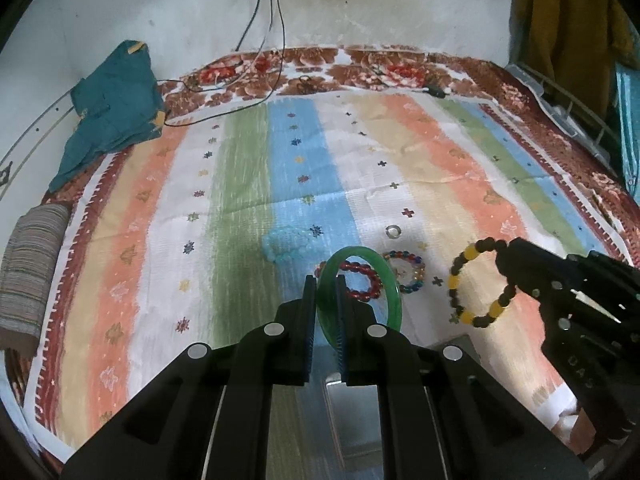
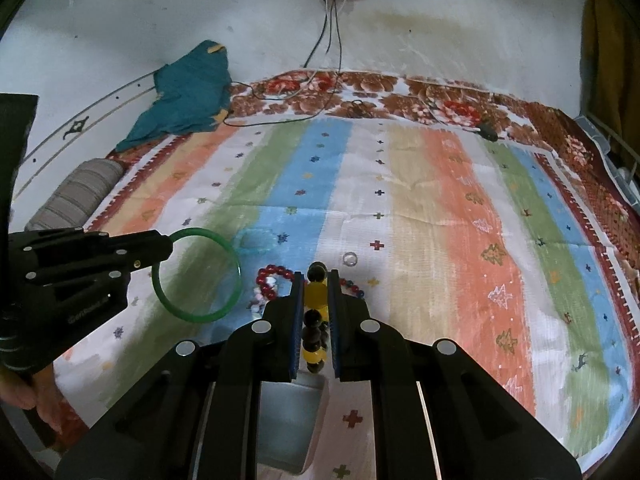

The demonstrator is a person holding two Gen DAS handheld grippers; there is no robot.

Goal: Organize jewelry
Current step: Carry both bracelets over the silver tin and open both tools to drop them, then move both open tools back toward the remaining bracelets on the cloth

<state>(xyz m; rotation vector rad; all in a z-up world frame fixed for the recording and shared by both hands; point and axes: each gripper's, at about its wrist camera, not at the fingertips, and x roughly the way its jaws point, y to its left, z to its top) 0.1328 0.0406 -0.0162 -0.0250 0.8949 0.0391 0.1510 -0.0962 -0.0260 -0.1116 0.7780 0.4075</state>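
A bed fills both views, covered by a striped cloth (image 1: pixel 360 152) in green, blue, white, cream and orange bands with small cross and tree motifs, laid over a brown flowered blanket (image 1: pixel 304 68) against a stained pale wall.

From the left wrist view, the left gripper (image 1: pixel 324 292) is clenched on a green bangle (image 1: pixel 384 280), a smooth, glassy, translucent ring standing on edge between the pads, lifted above the cloth. Seen through and just beyond it on the blue stripe lie a red bead bracelet (image 1: pixel 366 276) and a multicoloured bead bracelet (image 1: pixel 412 272). A pale blue bead bracelet (image 1: pixel 286 246) lies to their left and a small clear ring (image 1: pixel 393 231) further back. At the right, the right gripper (image 1: pixel 506 258) grasps a yellow-and-dark bead bracelet (image 1: pixel 466 280), which hangs as an open loop. A teal garment (image 1: pixel 112 108) lies at the far left corner, with cables (image 1: pixel 264 40) trailing from the wall.

From the right wrist view, the right gripper (image 2: pixel 316 280) pinches the yellow-and-dark bead bracelet (image 2: pixel 316 292), its round amber beads alternating with runs of dark brown ones. The left gripper (image 2: pixel 166 246) at the left holds the green bangle (image 2: pixel 200 312) by its rim. The red bead bracelet (image 2: pixel 272 276) and the clear ring (image 2: pixel 349 258) lie on the cloth beyond. A grey open box (image 2: pixel 288 420) sits below the fingers.
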